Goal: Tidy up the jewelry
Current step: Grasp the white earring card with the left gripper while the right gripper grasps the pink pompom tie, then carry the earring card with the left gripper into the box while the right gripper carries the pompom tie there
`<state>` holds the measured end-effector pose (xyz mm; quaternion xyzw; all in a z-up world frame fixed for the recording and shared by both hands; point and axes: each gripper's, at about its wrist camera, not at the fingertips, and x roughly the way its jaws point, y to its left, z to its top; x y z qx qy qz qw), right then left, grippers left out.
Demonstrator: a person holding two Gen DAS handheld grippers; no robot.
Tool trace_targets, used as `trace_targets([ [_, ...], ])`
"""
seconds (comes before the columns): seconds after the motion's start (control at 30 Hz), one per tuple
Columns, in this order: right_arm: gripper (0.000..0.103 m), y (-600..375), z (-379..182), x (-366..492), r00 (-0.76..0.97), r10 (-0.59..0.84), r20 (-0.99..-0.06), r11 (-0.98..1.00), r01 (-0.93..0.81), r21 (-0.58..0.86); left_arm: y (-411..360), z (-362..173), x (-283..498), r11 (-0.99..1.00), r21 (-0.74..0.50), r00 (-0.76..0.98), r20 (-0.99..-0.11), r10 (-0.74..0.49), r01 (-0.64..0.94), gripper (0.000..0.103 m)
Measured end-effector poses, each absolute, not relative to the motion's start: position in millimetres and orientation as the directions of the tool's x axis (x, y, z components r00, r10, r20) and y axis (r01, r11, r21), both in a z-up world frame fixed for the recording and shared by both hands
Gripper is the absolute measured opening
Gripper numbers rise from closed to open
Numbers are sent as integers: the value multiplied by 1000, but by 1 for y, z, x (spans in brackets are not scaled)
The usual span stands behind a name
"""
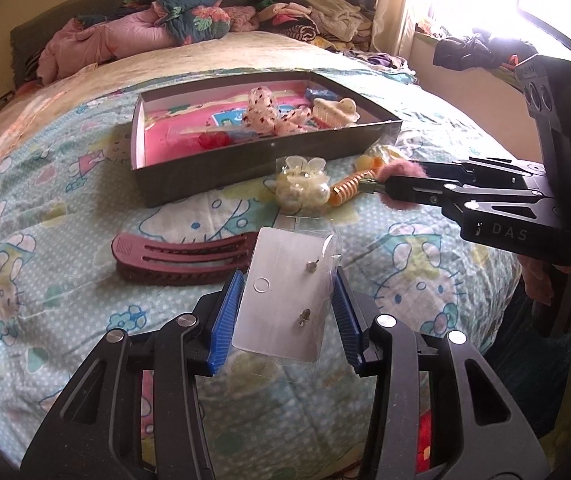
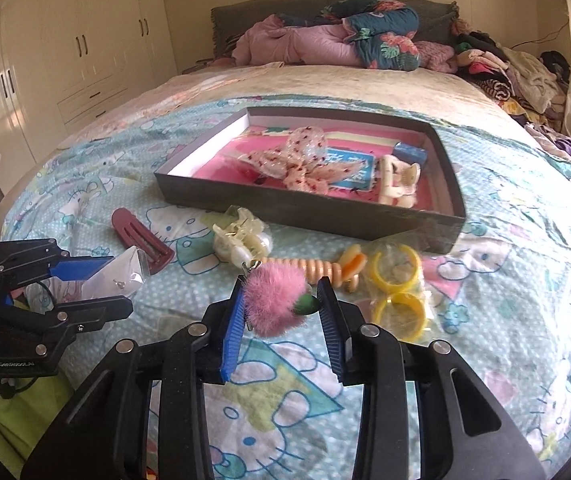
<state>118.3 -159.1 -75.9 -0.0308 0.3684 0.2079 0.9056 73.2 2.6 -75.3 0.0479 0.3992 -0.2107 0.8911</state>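
i have left gripper clamped on clear plastic earring card, right gripper clamped on fluffy pink pom-pom charm, both above bed's near edge. pickup step done, i judge; next: carry both to dark shallow cardboard box mid-bed, release inside.

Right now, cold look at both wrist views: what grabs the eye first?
Each gripper already holds something: the left gripper is shut on a clear packet of stud earrings, and the right gripper pinches a fluffy pink pom-pom charm, both low in the foreground over the cartoon-print bedsheet. Behind them sits the dark shallow box with a pink lining, already holding a dotted bow and a cream claw clip.
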Motion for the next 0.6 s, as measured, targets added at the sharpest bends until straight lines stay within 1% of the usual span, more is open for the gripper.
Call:
trace_targets([
  [0.6,34,-186,-36,113,725,304,-618,940,-333,73,-20,-43,97,900,-82,633,-683,-363,428,36],
])
